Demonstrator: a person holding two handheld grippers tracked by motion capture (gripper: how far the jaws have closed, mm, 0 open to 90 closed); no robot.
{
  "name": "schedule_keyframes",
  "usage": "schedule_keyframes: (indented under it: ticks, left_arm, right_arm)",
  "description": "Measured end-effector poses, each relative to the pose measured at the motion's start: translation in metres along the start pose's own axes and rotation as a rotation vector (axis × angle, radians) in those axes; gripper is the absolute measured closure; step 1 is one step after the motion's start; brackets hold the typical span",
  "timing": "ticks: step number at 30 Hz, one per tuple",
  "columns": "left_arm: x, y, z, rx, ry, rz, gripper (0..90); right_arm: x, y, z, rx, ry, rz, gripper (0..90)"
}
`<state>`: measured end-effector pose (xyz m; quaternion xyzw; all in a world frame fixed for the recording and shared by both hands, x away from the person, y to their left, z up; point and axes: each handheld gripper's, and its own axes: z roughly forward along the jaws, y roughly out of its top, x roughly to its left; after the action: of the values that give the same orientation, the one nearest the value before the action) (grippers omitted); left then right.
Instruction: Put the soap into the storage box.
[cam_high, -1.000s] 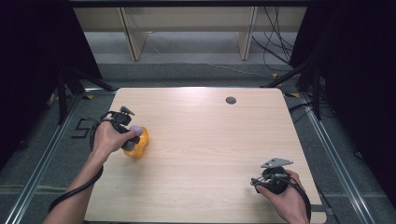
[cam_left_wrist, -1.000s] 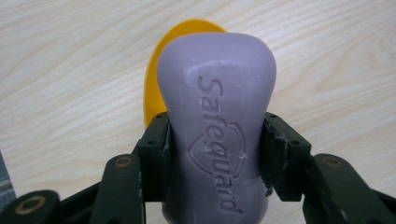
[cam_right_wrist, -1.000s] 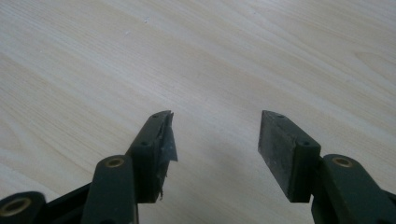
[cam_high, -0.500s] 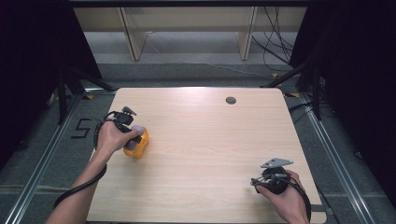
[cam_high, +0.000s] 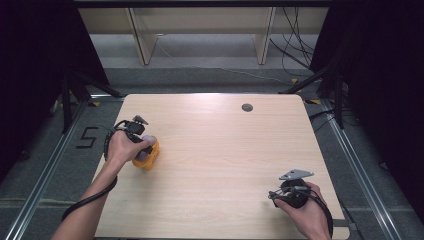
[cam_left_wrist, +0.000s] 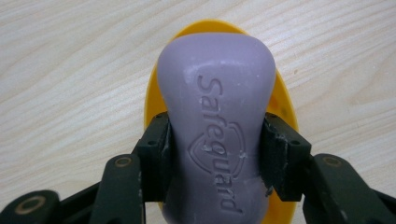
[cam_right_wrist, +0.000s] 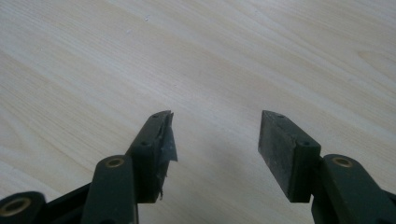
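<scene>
Barely shifting since a second ago, left tool (cam_left_wrist: 217, 154) is clamping the purple soap bar (cam_left_wrist: 215, 116), long axis toward twelve o'clock, over yellow dish (cam_high: 150, 154) at the bench's (cam_high: 220, 150) nine o'clock, while right tool (cam_right_wrist: 215, 154) is idling wide.

Light wood table (cam_high: 220, 150), pale grain, small round dark grommet hole (cam_high: 247, 107) near its far edge. Grey floor (cam_high: 45, 165) around the table, with a black "5" mark (cam_high: 86, 137) left of it. Metal floor rails (cam_high: 357, 170) run along both sides of the table. Beyond the table's far edge, a pale wooden shelf unit (cam_high: 200, 30) with two upright legs. Black cables (cam_high: 292, 50) lie right of that unit. Dark curtains (cam_high: 35, 60) flank the table on both sides. Light falls evenly from overhead.
</scene>
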<state>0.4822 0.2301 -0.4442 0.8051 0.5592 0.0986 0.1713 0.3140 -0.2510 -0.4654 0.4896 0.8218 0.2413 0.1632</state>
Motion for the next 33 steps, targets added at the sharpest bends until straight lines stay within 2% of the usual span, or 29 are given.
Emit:
schedule_keyframes:
  ticks: [15, 19, 20, 21, 22, 23, 24, 27, 29, 31, 33]
  left_arm:
    - [-0.002, 0.000, 0.011, 0.020, 0.004, 0.018, 48.7]
    - [-0.001, -0.001, 0.010, 0.024, 0.003, 0.024, 47.3]
    - [-0.002, -0.001, 0.007, 0.007, 0.004, 0.015, 46.2]
    - [0.000, 0.000, 0.004, -0.016, 0.003, 0.039, 44.5]
    - [0.001, 0.002, -0.002, -0.001, 0.004, 0.060, 41.5]
    - [0.001, 0.001, -0.012, -0.038, 0.006, 0.062, 37.3]
    - [0.001, 0.001, -0.012, -0.038, 0.006, 0.062, 36.3]
    - [0.001, -0.004, -0.023, -0.079, 0.008, 0.058, 34.2]
    - [0.001, -0.011, -0.032, -0.116, -0.006, 0.069, 32.8]
    - [0.002, -0.021, -0.037, -0.152, -0.038, 0.076, 29.9]
    - [0.002, -0.030, -0.042, -0.158, -0.075, 0.091, 28.2]
  right_arm:
    - [0.001, 0.000, 0.000, 0.004, 0.003, 0.006, 45.0]
    - [0.001, 0.000, 0.000, 0.008, 0.004, 0.007, 44.9]
    - [0.001, 0.000, 0.000, 0.008, 0.004, 0.007, 44.9]
    - [0.000, 0.000, 0.000, 0.008, 0.004, 0.007, 44.9]
    - [0.000, 0.000, 0.000, 0.009, 0.005, 0.006, 44.9]
    - [0.001, 0.000, 0.000, 0.010, 0.005, 0.006, 44.9]
    - [0.001, 0.000, 0.000, 0.010, 0.005, 0.006, 44.9]
    - [0.001, 0.000, 0.000, 0.008, 0.005, 0.008, 44.8]
    - [0.000, -0.001, 0.000, 0.007, 0.004, 0.009, 44.8]
    - [0.000, -0.001, 0.000, 0.007, 0.005, 0.009, 44.8]
    - [0.000, -0.001, 0.000, 0.007, 0.004, 0.008, 44.8]
